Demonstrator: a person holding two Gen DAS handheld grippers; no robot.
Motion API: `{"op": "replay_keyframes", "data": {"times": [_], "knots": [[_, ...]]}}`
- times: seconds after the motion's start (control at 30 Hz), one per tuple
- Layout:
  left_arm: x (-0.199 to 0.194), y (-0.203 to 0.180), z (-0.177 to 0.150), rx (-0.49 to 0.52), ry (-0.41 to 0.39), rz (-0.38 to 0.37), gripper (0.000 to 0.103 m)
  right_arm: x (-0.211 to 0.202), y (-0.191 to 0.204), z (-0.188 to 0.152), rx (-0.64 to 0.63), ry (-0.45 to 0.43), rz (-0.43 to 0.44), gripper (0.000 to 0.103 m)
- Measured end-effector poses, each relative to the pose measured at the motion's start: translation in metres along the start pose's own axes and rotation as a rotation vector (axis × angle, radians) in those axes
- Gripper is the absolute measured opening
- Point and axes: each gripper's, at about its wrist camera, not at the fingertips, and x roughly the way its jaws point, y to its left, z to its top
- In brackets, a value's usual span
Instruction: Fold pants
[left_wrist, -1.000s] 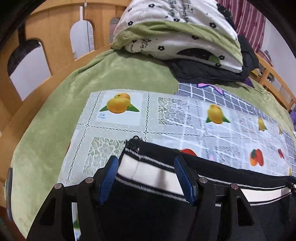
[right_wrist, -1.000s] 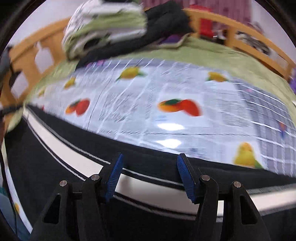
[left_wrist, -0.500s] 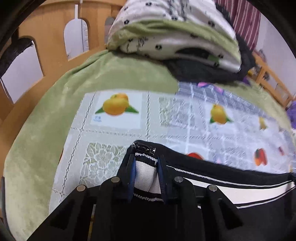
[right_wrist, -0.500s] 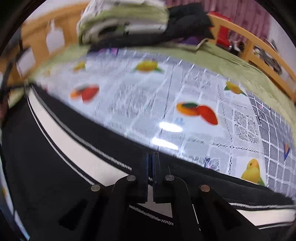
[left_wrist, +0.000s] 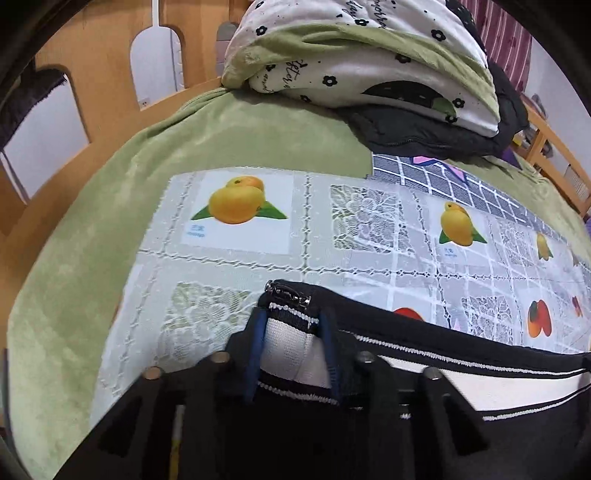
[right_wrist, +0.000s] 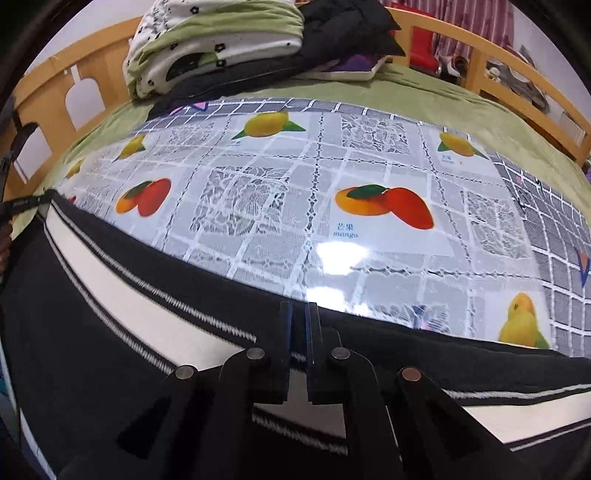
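1. pants (right_wrist: 110, 332): black, white side stripe, lying on near edge of fruit-print mat (right_wrist: 295, 221).
2. left gripper (left_wrist: 291, 332): jaws pinched on pants end by zipper (left_wrist: 288, 295).
3. right gripper (right_wrist: 299, 332): jaws nearly closed, clamping stripe.

Pants (left_wrist: 461, 373) run off bottom and right edges in left wrist view, and off bottom and both sides in right wrist view; full shape unseen. Fabric under both grippers' bodies hidden. Dark jacket (left_wrist: 424, 129) mostly covered by folded bedding (left_wrist: 369, 55). Small label under mango print (left_wrist: 197, 230) unreadable.
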Motion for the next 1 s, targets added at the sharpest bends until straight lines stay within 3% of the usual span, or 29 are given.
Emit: {"op": "replay_keyframes", "data": {"times": [0.03, 0.07, 0.1, 0.17, 0.3, 0.43, 0.47, 0.5, 0.53, 0.67, 0.83, 0.93, 1.0], "knots": [[-0.005, 0.001, 0.0, 0.007, -0.007, 0.004, 0.04, -0.007, -0.003, -0.001, -0.009, -0.008, -0.001, 0.027], [-0.009, 0.002, -0.001, 0.012, -0.017, 0.007, 0.048, -0.019, -0.011, -0.003, -0.016, -0.033, -0.024, 0.053], [-0.013, 0.004, -0.003, 0.014, -0.027, 0.013, 0.055, -0.032, -0.021, -0.008, -0.018, -0.071, -0.05, 0.062], [-0.02, 0.007, -0.006, 0.006, -0.041, 0.007, 0.056, -0.047, -0.042, -0.016, -0.008, -0.111, -0.087, 0.067], [-0.016, 0.009, -0.011, -0.032, -0.026, -0.07, 0.056, -0.051, -0.092, -0.029, 0.071, -0.06, -0.096, 0.067], [-0.001, 0.001, -0.009, -0.018, -0.016, 0.004, 0.056, -0.026, -0.107, -0.034, 0.04, 0.009, -0.117, 0.062], [0.003, 0.002, -0.009, -0.031, -0.015, 0.002, 0.055, -0.019, -0.106, -0.035, 0.018, 0.012, -0.118, 0.047], [0.007, 0.002, -0.01, -0.04, -0.012, -0.005, 0.031, -0.014, -0.101, -0.036, -0.021, 0.01, -0.103, 0.018], [0.009, 0.002, -0.01, -0.041, -0.017, -0.025, 0.024, -0.013, -0.097, -0.035, -0.042, 0.01, -0.069, 0.007], [-0.003, 0.005, -0.006, -0.074, -0.086, -0.075, 0.02, -0.015, -0.089, -0.031, -0.058, -0.031, -0.117, 0.004], [0.021, -0.001, -0.004, -0.078, -0.029, -0.036, 0.023, -0.011, -0.099, -0.037, 0.028, -0.046, -0.087, 0.006], [0.011, -0.001, 0.001, -0.069, -0.015, -0.008, 0.033, -0.018, -0.098, -0.032, 0.075, -0.024, -0.104, 0.01], [-0.001, 0.004, 0.002, -0.086, -0.014, 0.007, 0.047, -0.026, -0.094, -0.026, 0.089, -0.034, -0.129, 0.016]]}}
